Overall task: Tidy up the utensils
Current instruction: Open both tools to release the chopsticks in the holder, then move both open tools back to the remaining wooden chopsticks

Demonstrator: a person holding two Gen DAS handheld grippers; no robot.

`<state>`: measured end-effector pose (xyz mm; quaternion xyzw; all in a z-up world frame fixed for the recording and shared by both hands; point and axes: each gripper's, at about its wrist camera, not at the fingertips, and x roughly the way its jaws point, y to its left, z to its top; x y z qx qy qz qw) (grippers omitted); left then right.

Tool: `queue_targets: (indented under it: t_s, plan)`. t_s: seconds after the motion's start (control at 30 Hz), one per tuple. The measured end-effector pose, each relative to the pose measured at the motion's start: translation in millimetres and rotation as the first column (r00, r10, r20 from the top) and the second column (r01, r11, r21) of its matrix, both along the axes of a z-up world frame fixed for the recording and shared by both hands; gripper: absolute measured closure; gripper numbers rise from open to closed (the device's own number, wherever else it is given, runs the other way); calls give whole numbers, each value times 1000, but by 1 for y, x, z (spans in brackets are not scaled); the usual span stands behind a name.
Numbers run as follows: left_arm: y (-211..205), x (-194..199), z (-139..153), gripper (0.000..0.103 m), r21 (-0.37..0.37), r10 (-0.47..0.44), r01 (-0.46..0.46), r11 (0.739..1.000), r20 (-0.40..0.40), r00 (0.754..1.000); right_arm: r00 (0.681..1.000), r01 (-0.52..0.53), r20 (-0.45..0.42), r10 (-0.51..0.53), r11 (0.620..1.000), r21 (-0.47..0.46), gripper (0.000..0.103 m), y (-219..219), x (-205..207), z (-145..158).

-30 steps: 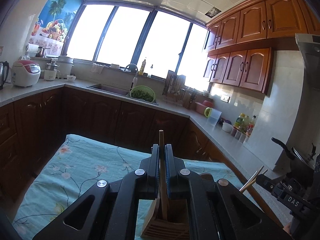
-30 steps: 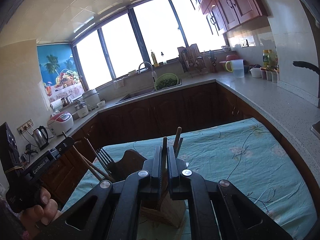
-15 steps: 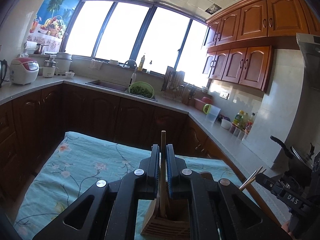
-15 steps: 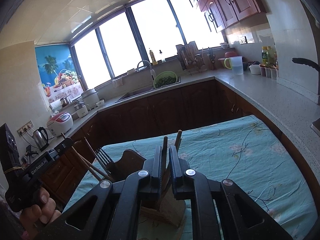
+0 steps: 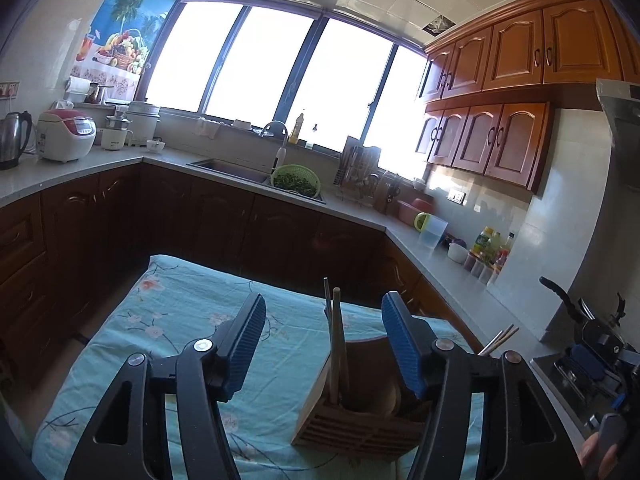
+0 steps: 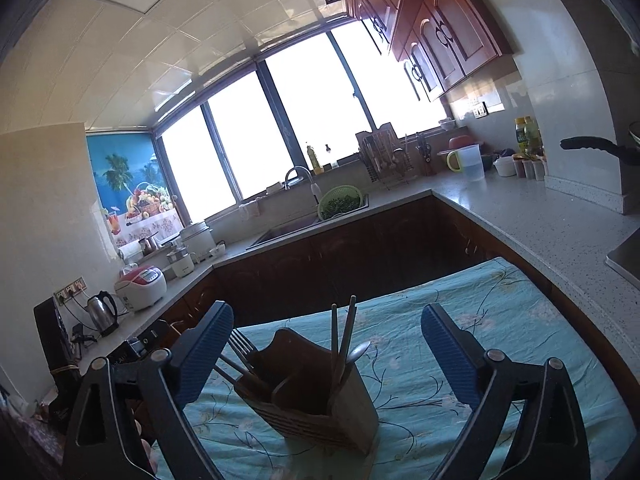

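left gripper fingers just opened – chopstick stands free | right gripper fingers just opened wide – gripping nothing

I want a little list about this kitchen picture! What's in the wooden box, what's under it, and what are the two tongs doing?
holder: wooden utensil holder, upright on the cloth
inside it: chopsticks, a fork, a spoon
under it: light blue flowered tablecloth
left tongs: jaws have just been opening; a chopstick stands between them, untouched
right tongs: jaws have just been opening wide, nothing gripped
behind: sink with a green colander
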<state>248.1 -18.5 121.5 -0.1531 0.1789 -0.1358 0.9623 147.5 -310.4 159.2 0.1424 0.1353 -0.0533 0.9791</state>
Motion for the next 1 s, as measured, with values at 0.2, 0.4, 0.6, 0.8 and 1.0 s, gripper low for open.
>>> queue_targets:
  t_s: [0.2,0.4,0.6,0.8,1.0]
  plan:
    - [9,-30,-6,28,-2,10,-10,1000,-57,998,999,38,-25,-38,999,11,3,-9,-34,-16]
    - [14,-59,-31,27,14,-6,9,1000,-176,984,991,98,-98,-92,993,58,3,-26,-71,-49]
    - [10,-78,-51,27,51,-21,37,998,-283,959,974,146,-185,-129,986,85,3,-36,-102,-84]
    - [1,-88,-59,27,80,-32,63,995,-349,937,957,161,-259,-132,982,95,3,-38,-117,-112]
    - [-15,-90,-61,28,107,-52,101,989,-391,919,948,146,-297,-113,985,92,3,-34,-115,-125]
